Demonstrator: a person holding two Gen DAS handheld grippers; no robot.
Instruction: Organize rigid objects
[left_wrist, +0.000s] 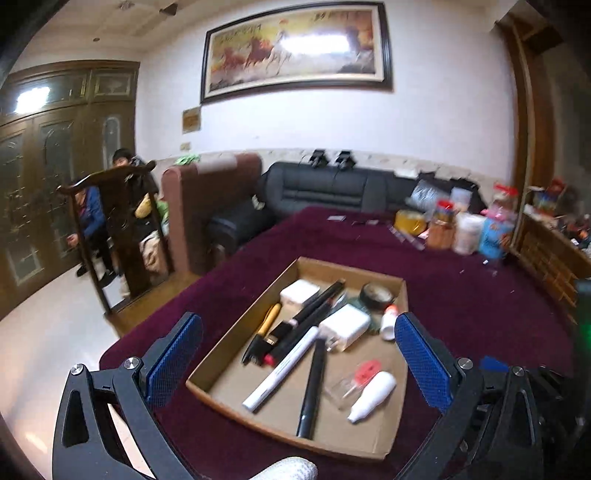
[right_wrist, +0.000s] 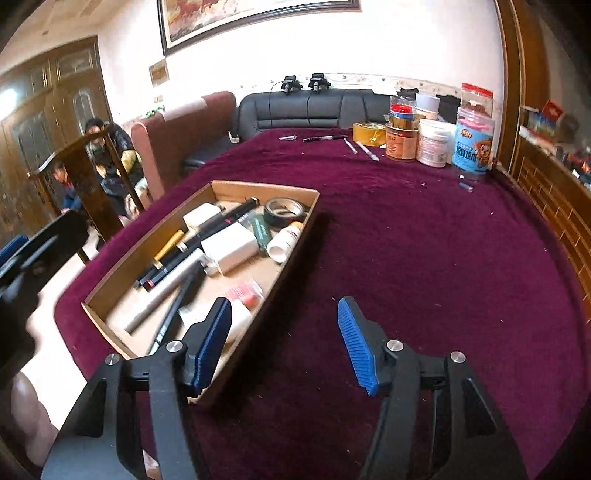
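Observation:
An open cardboard box (left_wrist: 229, 373) lies on the maroon tablecloth (left_wrist: 461, 325). Inside it are a white marker (left_wrist: 282, 369), a black pen (left_wrist: 312, 387), a white charger (left_wrist: 345, 326), a black tape roll (left_wrist: 376, 295), a yellow-handled tool (left_wrist: 267, 321) and a small white bottle (left_wrist: 371, 397). My left gripper (left_wrist: 297, 319) hovers over the box's near end, open wide and holding nothing. In the right wrist view the box (right_wrist: 122, 306) sits to the left. My right gripper (right_wrist: 284, 301) is open and empty, its left finger over the box's near right corner and its right finger over bare cloth.
Several jars and tubs (right_wrist: 436, 142) and a yellow tape roll (right_wrist: 367, 133) stand at the table's far right, with loose pens (right_wrist: 325, 138) beside them. A black sofa (right_wrist: 306, 110) lies beyond the table. A wooden chair (left_wrist: 125, 221) and seated people (left_wrist: 92, 218) are at the left.

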